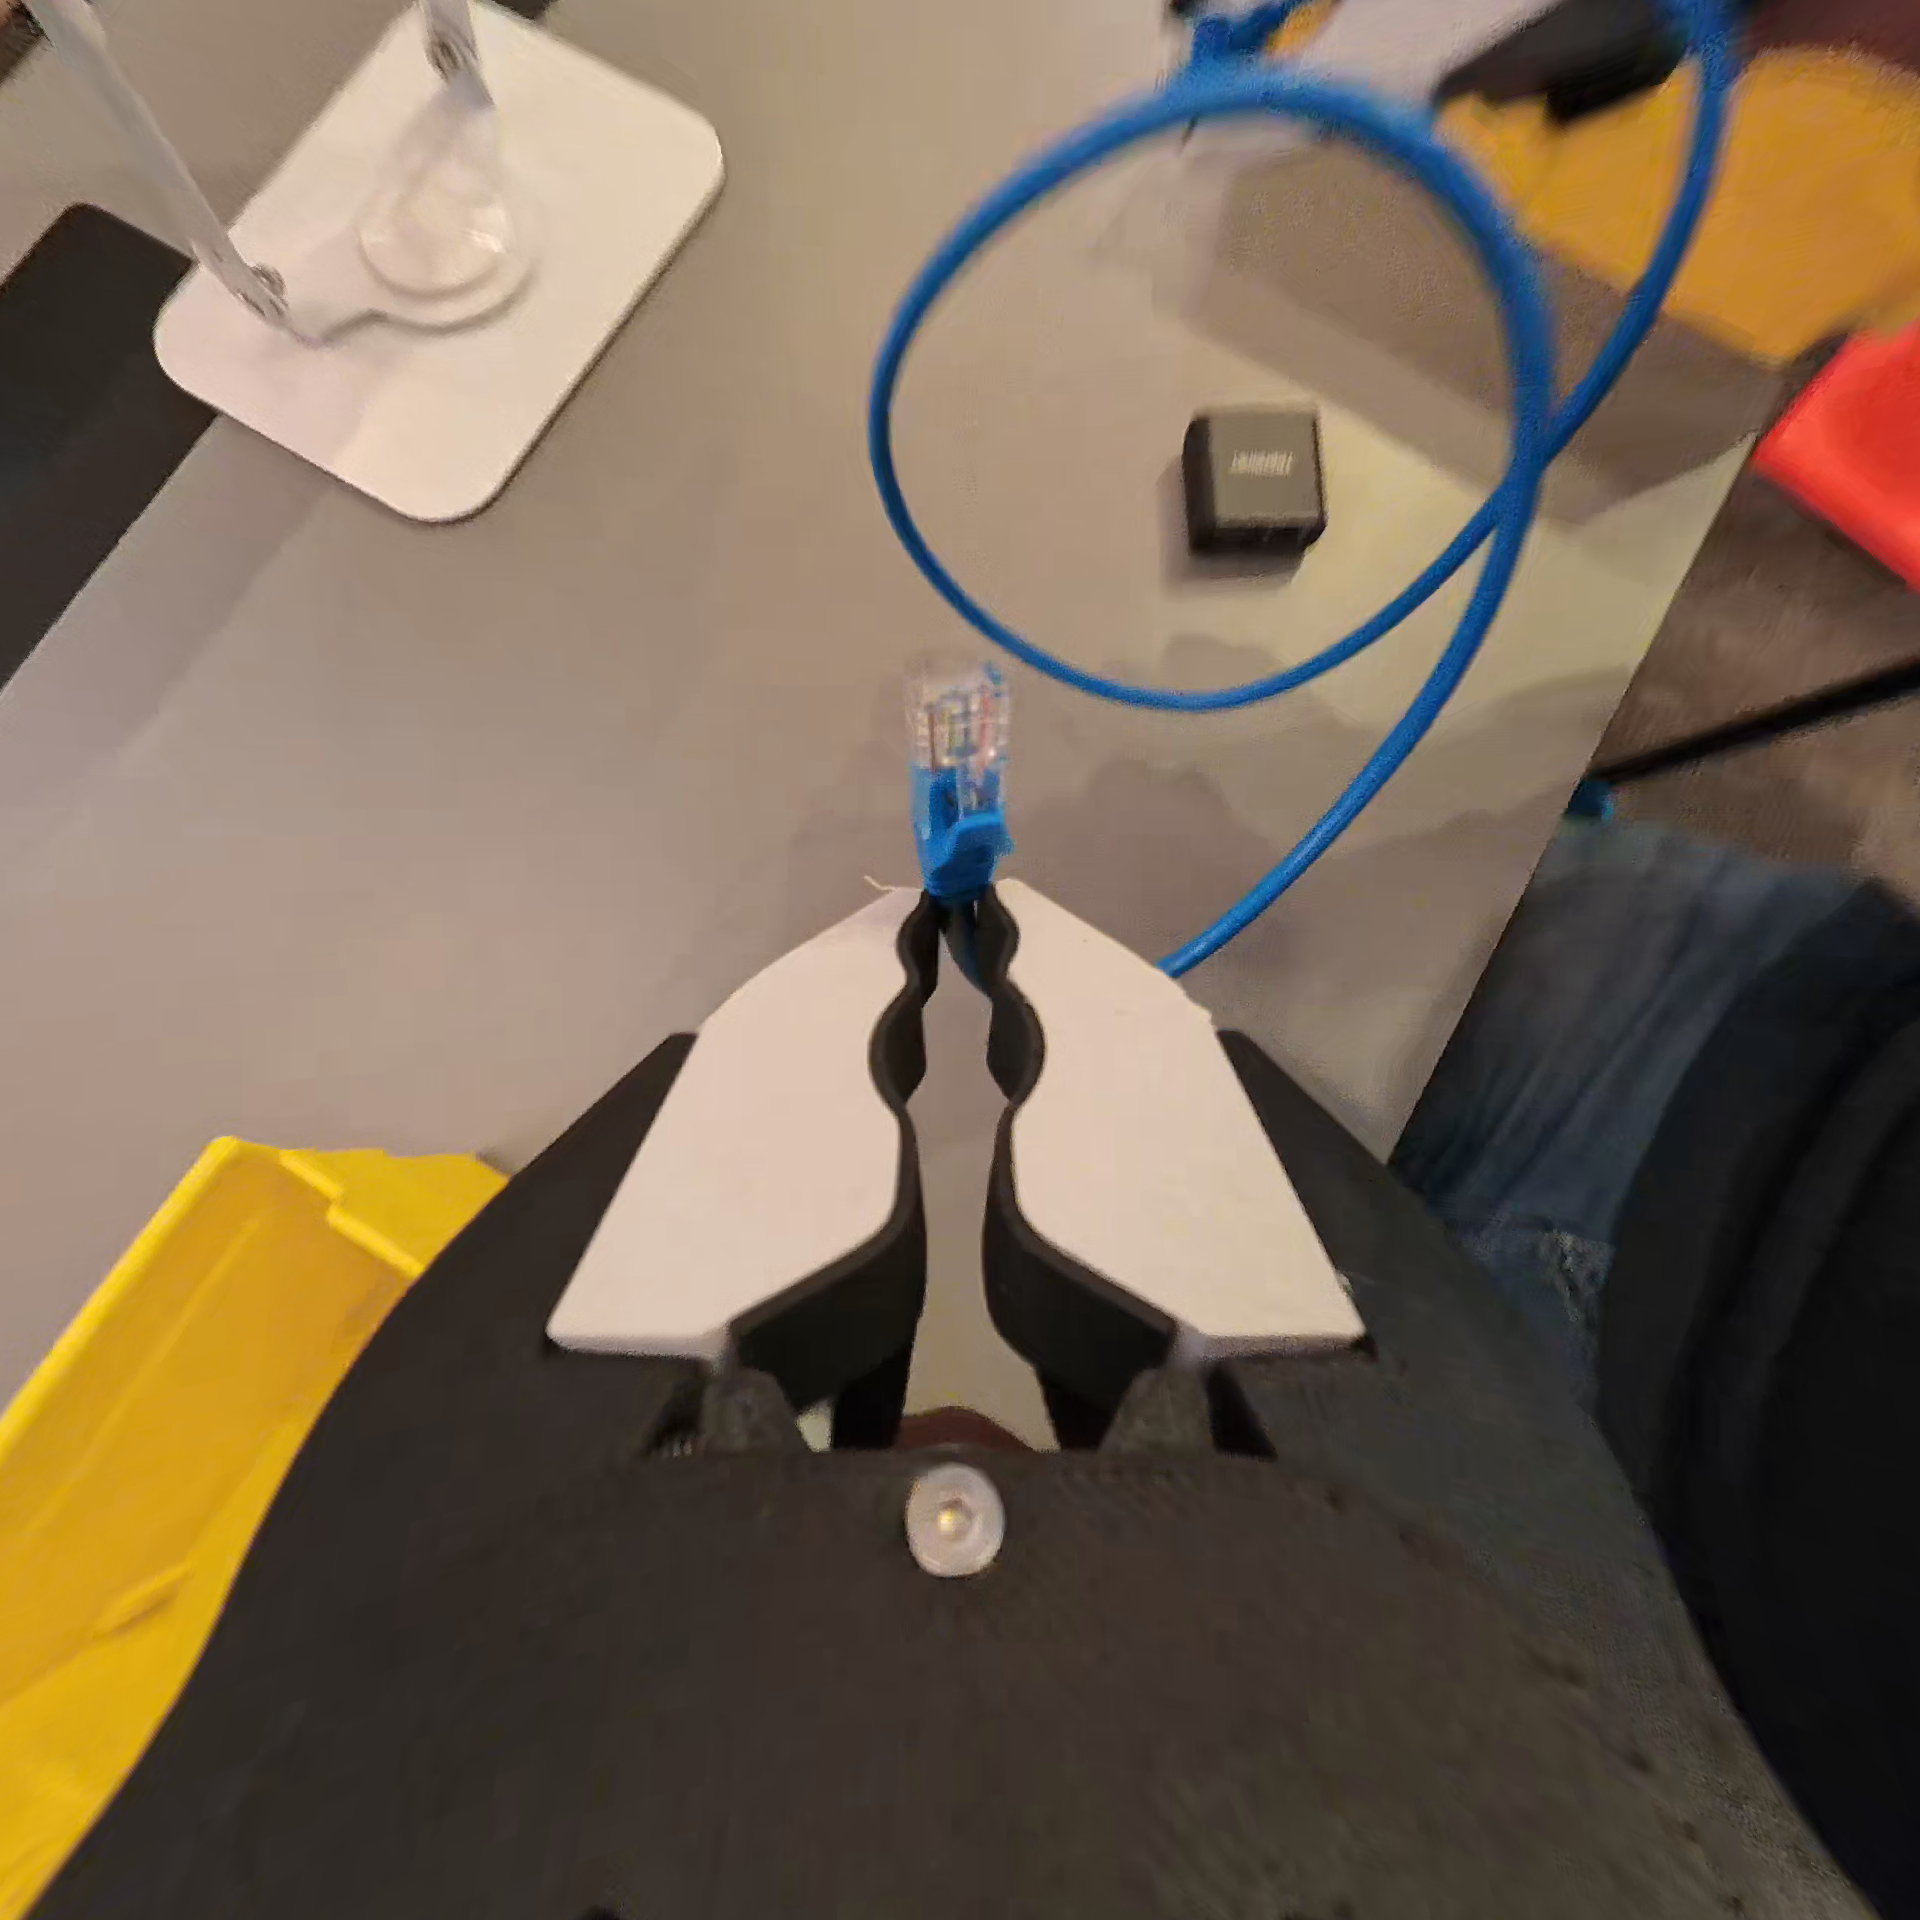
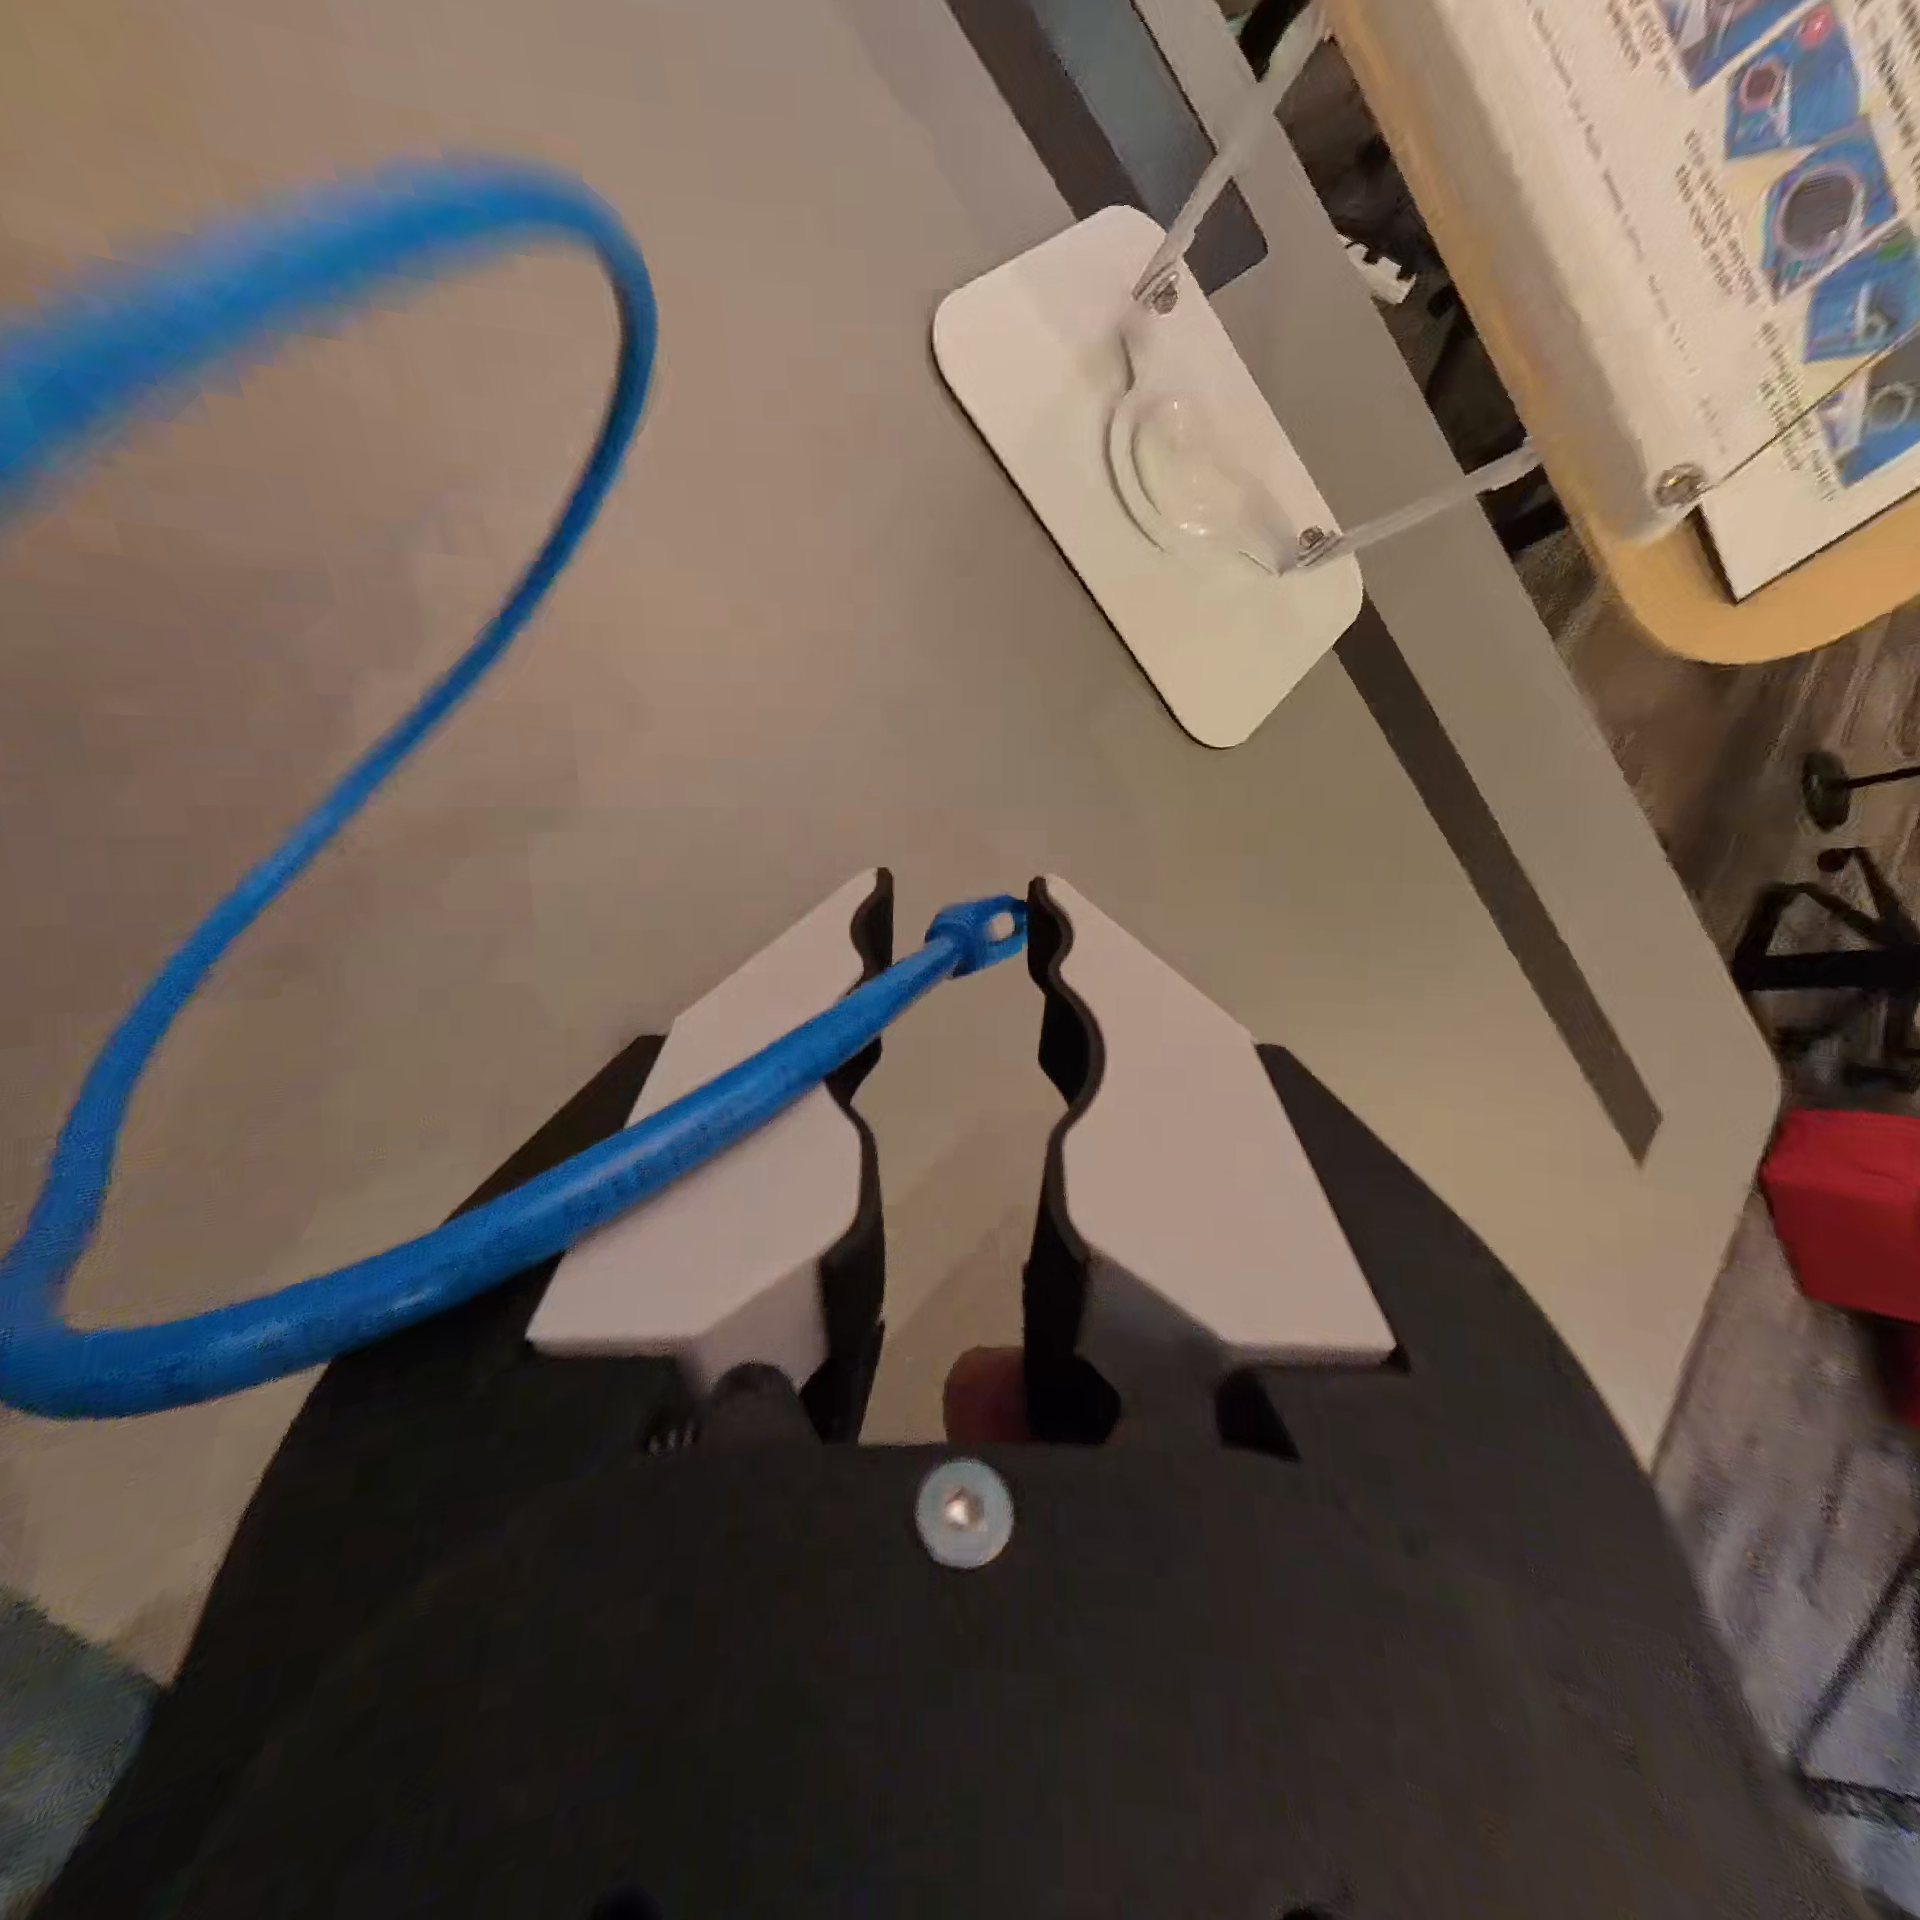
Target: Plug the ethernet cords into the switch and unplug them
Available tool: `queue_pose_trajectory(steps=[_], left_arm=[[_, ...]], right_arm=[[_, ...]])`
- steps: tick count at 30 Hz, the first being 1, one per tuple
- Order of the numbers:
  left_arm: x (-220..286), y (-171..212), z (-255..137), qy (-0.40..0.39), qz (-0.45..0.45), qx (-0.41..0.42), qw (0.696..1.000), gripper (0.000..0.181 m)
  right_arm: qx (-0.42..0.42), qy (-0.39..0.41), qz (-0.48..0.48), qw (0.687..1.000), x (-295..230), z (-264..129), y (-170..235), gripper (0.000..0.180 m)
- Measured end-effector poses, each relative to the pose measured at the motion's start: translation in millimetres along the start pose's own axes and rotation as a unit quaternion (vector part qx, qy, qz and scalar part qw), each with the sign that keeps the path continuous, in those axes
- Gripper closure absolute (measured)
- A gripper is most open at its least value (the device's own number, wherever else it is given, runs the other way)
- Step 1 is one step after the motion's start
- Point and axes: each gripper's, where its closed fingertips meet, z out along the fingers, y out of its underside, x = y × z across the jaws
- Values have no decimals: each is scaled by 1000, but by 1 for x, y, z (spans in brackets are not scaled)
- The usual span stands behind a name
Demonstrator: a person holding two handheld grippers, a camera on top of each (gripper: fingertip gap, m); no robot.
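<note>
A blue ethernet cord (image 1: 1039, 623) loops in the air above the grey table (image 1: 520, 727). My left gripper (image 1: 961, 894) is shut on the cord just behind its clear plug (image 1: 956, 727), which points forward. The small black switch (image 1: 1252, 478) lies on the table beyond the plug, inside the loop as seen from here. My right gripper (image 2: 961, 904) holds the cord's other end (image 2: 977, 930) between its fingertips, jaws narrowly apart around the blue boot. The cord (image 2: 468, 675) runs back over the left finger. In the left wrist view this end (image 1: 1226, 42) shows at the top.
A white stand base (image 1: 436, 281) sits at the far left; it also shows in the right wrist view (image 2: 1143, 468), under a wooden board with a printed sheet (image 2: 1662, 260). A yellow bin (image 1: 156, 1403) is near left. The table edge (image 1: 1621, 727) runs right, with red objects (image 1: 1849, 447) beyond. My hands' fingertips stand some 20 centimetres from each other.
</note>
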Motion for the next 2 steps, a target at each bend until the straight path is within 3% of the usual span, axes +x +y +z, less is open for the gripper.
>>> queue_pose_trajectory(steps=[2], left_arm=[[-4, -1, 2, -11, 26, -16, 999, 174]], right_arm=[[-10, 3, -26, 1000, 6, -14, -1, 151]])
